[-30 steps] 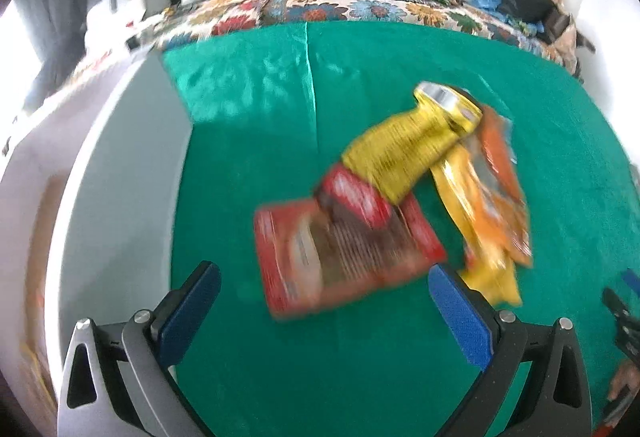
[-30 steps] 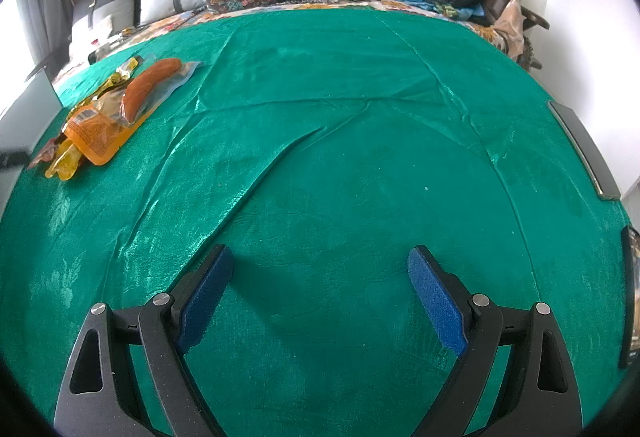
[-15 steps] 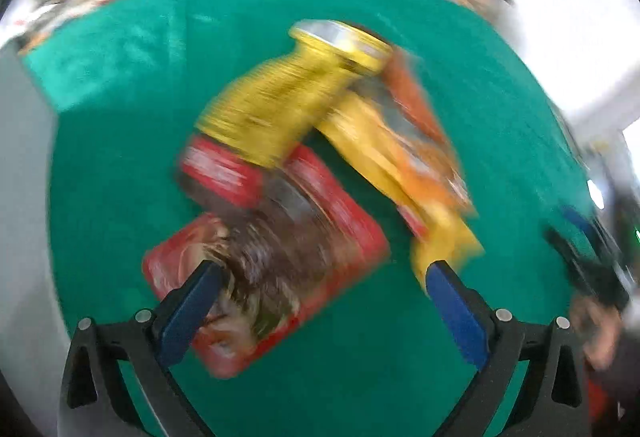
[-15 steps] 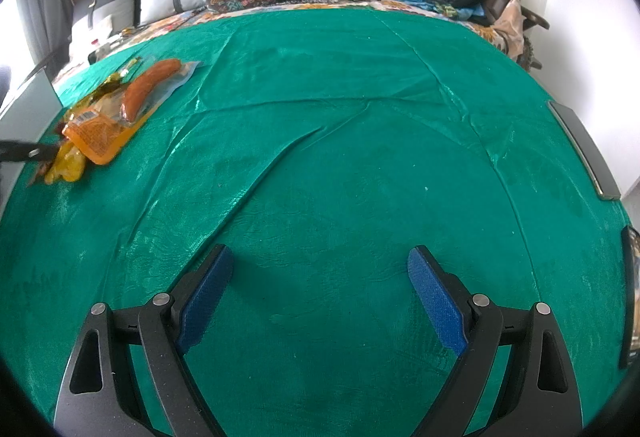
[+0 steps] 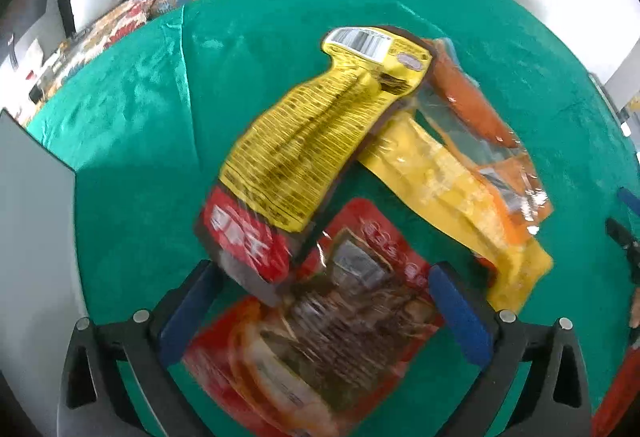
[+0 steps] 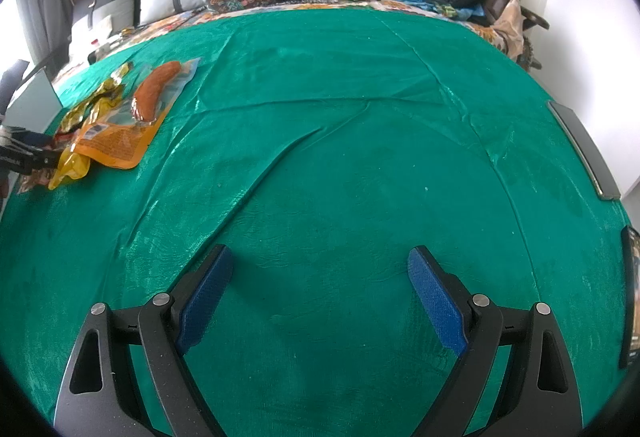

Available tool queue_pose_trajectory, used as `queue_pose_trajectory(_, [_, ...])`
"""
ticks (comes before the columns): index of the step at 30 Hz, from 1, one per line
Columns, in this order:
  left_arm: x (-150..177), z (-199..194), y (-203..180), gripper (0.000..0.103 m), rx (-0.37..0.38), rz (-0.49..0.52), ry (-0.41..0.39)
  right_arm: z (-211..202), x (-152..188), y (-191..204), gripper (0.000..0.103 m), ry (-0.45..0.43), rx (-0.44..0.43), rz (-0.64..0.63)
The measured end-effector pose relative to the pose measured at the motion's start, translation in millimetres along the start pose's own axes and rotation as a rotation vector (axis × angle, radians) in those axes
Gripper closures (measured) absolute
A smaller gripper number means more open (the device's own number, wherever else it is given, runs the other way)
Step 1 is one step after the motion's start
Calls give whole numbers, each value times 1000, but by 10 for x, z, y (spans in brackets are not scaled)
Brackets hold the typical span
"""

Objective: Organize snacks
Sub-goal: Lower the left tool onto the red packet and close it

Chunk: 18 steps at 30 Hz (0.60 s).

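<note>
Four snack packs on the green cloth (image 6: 360, 165), all bunched in one overlapping pile: a red pouch (image 5: 320, 337), a yellow-and-red packet (image 5: 304, 157) lying across its top edge, a yellow bag (image 5: 452, 205) angling away from under that, and an orange sausage pack (image 5: 480, 125) on the far side. From the right wrist view the same pile sits far off to the left, the sausage pack (image 6: 132, 117) clearest.

One container — a grey bin (image 5: 32, 237) at the left edge of the cloth, only its wall in view, so its contents can't be told.

Left gripper (image 5: 324, 297) spread wide, its blue pads either side of the red pouch and low over it, nothing pinched. A second ago the pouch lay ahead of the fingers; now it fills the space between them — the gripper has closed in on the pile. Right gripper (image 6: 320, 289) also wide apart, holding nothing, over bare cloth well away from the snacks, same spot as before.
</note>
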<state>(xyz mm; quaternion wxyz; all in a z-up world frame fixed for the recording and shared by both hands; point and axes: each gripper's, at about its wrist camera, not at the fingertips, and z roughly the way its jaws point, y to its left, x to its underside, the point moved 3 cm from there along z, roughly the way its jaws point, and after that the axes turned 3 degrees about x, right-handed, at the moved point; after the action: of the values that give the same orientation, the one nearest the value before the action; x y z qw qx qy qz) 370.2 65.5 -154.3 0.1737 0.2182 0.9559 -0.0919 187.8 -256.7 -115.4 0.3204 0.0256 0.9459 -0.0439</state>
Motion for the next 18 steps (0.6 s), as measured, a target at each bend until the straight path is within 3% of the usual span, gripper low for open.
queue_pose_trajectory(2, [123,-55,-111,3,55,25,52,0,0,1,11,0,0,0])
queue_pose_trajectory(6, [436,-215,-554,6,203,193,211,-2,0,4,11,0,0,0])
queue_pose_trajectory(9, [550,-250,-694,7,142,270,254,-2,0,3,11,0,0,0])
queue_pose_trajectory(11, [476,-239,-662,7,84,231,214,-1,0,5,11,0,0,0])
queue_pose_trajectory(15, [279,-220,-478,6,33,58,118,-1,0,5,11,0,0,0])
queue_pose_trajectory(18, [247,-297,-427,6,77,-77,74,-1,1,1,11,0,0,0])
